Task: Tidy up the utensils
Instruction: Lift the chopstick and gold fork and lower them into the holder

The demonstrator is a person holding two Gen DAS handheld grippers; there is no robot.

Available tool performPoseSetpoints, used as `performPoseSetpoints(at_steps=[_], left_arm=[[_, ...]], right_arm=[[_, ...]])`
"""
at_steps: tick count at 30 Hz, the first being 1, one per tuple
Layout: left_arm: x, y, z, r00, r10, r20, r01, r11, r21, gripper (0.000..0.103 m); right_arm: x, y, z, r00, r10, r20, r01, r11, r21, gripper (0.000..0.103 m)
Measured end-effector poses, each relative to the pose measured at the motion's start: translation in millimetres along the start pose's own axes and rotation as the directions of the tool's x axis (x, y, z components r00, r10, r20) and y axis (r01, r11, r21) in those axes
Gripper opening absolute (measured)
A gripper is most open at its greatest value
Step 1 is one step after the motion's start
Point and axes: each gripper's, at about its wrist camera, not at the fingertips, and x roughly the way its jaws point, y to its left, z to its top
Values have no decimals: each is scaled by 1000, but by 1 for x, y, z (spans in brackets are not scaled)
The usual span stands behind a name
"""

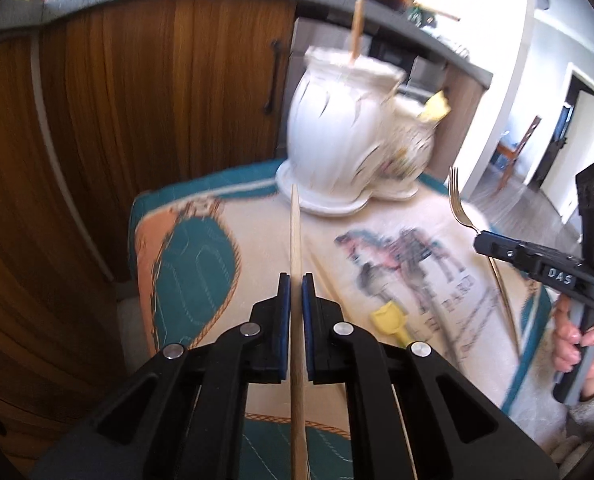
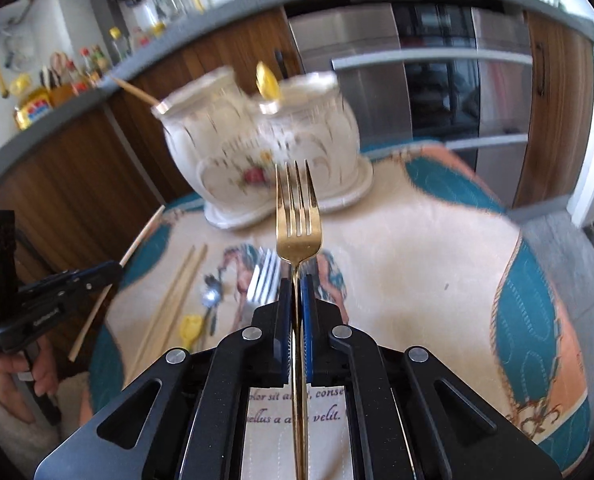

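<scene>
Closest to you in the left wrist view is your left gripper (image 1: pixel 296 280). Its blue pads are squeezed tight on a thin wooden chopstick (image 1: pixel 295 240). The stick is pale and straight. It runs between the pads, points up toward the white pot (image 1: pixel 333 136), and its back end passes under the gripper.

In the right wrist view your right gripper (image 2: pixel 296 284) is pinched tight on a gold fork (image 2: pixel 298 216). The fork is shiny, with four prongs pointing up at the pot (image 2: pixel 233 152). Its long handle runs back between the pads and over a card with printed words (image 2: pixel 325 412).

Going left to right on the cloth (image 2: pixel 417 264) in the right wrist view: your left hand's gripper (image 2: pixel 81 276) with the chopstick (image 2: pixel 141 236) sticking out both ends, two more chopsticks (image 2: pixel 177 292) lying side by side, a small yellow spoon (image 2: pixel 191 328), a little silver spoon (image 2: pixel 211 296), and a silver fork (image 2: pixel 265 280) just beside your right gripper's pads.

The left wrist view shows your right hand (image 1: pixel 585 344) holding its gripper (image 1: pixel 483 240), with the fork (image 1: pixel 457 200) tilted up. It also shows one stick (image 1: pixel 357 28) already standing in the pot, and something yellow (image 1: pixel 437 110) in the smaller pot beside it.

Only the right wrist view shows the flowers painted on the pot. Both pots look blurry.
</scene>
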Motion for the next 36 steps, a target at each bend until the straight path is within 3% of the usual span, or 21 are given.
performPoseSetpoints(at_steps=[3,9,16,20,25,28,31,36], left_arm=[[-15,-8,4,997,-49,53,47,999,21,6],[-36,-26,13,986,-99,137,90,993,72,6],[-67,-26,34,961,-91,263,68,993,95,6],[-77,-12,57,938,-50,344,32,998,59,6],[-60,10,93,913,-47,406,56,998,-9,6],[-46,22,117,884,-92,459,125,991,-42,6],[-29,25,142,865,-138,482,188,981,-57,6],[-4,16,173,841,-139,522,193,980,-51,6]], right_arm=[[-20,4,-1,993,11,115,-6,999,-39,6],[-45,15,13,956,6,294,26,994,-105,6],[-67,28,53,874,6,486,70,988,-137,6],[-68,31,78,852,12,524,71,988,-137,6],[-65,28,109,831,19,556,57,991,-120,6],[-60,28,125,821,25,570,51,992,-117,6],[-54,25,140,812,24,584,49,993,-109,6],[-37,20,164,809,30,587,35,995,-98,6]])
